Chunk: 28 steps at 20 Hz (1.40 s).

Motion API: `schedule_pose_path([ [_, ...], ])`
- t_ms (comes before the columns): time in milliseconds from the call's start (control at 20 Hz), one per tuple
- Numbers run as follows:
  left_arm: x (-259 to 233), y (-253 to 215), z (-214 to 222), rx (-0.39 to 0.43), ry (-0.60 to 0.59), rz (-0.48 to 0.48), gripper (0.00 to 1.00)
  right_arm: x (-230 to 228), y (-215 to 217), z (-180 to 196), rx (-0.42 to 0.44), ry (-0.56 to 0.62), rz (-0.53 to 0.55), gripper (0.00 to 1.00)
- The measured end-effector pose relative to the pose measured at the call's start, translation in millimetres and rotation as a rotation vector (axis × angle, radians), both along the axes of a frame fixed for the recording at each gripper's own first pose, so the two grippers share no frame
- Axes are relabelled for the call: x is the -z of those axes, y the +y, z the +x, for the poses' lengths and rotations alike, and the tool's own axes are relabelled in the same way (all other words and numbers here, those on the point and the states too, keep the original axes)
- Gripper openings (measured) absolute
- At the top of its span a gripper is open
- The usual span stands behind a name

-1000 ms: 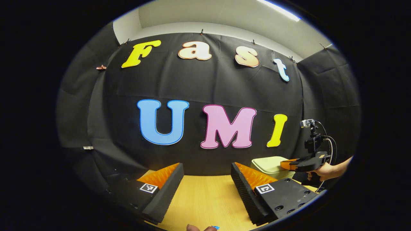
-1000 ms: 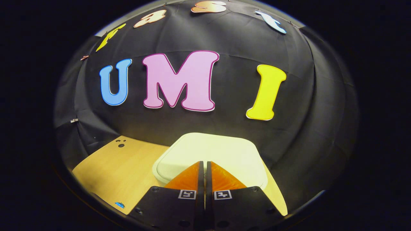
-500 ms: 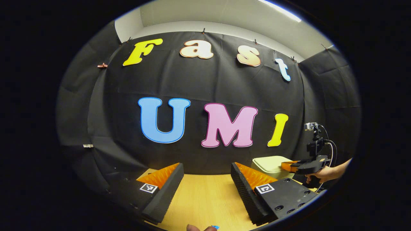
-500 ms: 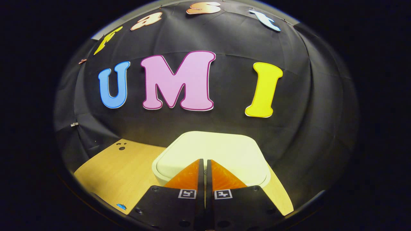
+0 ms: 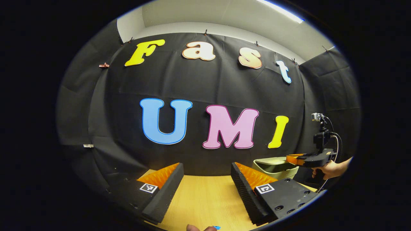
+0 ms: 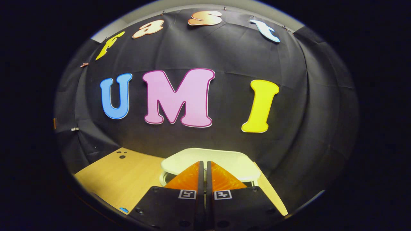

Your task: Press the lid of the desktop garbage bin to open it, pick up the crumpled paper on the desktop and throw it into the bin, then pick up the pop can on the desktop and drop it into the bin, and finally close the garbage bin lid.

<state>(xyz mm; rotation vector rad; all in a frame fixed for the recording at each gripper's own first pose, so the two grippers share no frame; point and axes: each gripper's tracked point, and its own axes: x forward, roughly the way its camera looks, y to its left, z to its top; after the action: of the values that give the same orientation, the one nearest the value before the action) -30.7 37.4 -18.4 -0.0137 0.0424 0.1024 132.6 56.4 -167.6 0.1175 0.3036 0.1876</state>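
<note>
Pale green plastic makes the bin [image 5: 275,167], which stands at the far right of the wooden table [image 5: 205,199], close to the black wall. In the right gripper view its lid [image 6: 221,160] is tilted up at the near edge, with a dark gap under that edge, so the bin is partly open.

In its own view the right gripper [image 6: 204,168] has its two fingers pressed together, with nothing between them. Their tips are just in front of the lid's raised edge; I cannot tell if they touch it. In the left gripper view this same gripper [image 5: 293,158] is seen from the side, above the near right part of the bin, and a hand [image 5: 327,169] holds it from the right. A small camera [image 5: 318,117] with a cable stands on top of it.

The left gripper [image 5: 207,173] is well apart from the bin, to its left, over a bare part of the table. Its jaws are spread wide and hold nothing.

A small blue spot [image 6: 123,210] lies on the near left part of the table in the right gripper view.
</note>
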Motion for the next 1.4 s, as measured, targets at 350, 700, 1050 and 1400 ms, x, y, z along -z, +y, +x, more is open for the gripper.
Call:
schedule_pose_path([
  [350,0,-3,-4,0.033,-0.005,0.002,0.95,-19,-11,-12,0.042,-0.037,-0.014,0.05],
  [700,21,-9,-11,0.081,0.028,-0.025,0.95,-26,-1,-44,0.006,-0.031,-0.001,0.41],
  [1050,83,-9,-17,0.115,0.131,0.010,0.95,-44,4,-95,-0.015,-0.073,0.011,0.77],
  [1400,169,-31,-21,0.212,0.259,0.051,0.98,-53,-7,-141,-0.017,-0.074,-0.034,0.80],
])
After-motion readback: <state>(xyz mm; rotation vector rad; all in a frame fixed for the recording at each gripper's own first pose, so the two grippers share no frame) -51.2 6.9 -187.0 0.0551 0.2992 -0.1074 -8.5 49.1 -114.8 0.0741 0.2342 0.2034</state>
